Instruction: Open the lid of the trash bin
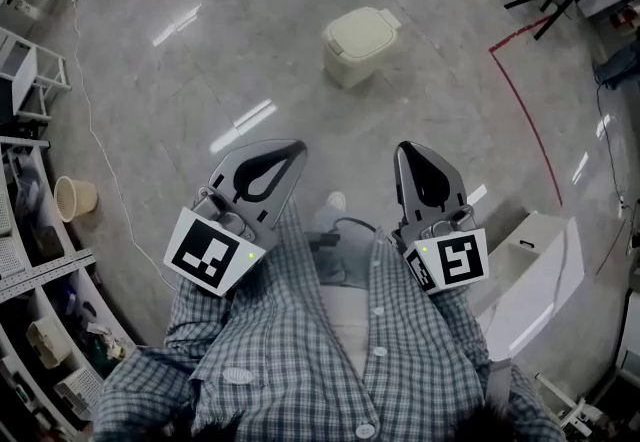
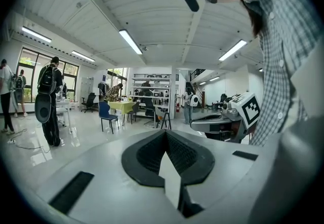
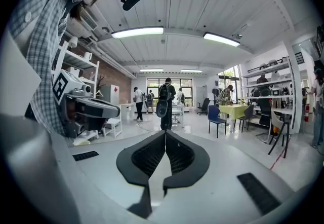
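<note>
Trash bin (image 1: 358, 45), cream-coloured with its lid (image 1: 360, 32) down, stood on the glossy grey floor (image 1: 200, 80) ahead of the person, well apart from both tongs. Left gripper (image 1: 296, 146) and right gripper (image 1: 404, 146) were held side by side in front of the checked shirt (image 1: 300, 350), pointing towards the bin. In each gripper view the two dark ribbed pads met at the tip, with the jaws together and nothing between them.

Each gripper's cube carried black-and-white square patterns rather than words: the left cube (image 1: 212, 252) and the right cube (image 1: 455, 260). A red line (image 1: 530, 120) curved across the floor to the bin's right. A white cable (image 1: 90, 110) trailed along the left side, near a pale woven basket (image 1: 75, 197).

In the right gripper view, a white cabinet (image 3: 113, 94) far off bore a red mark too small to read. A blue chair (image 3: 216, 116) stood beside a yellow-green table (image 3: 234, 110).
</note>
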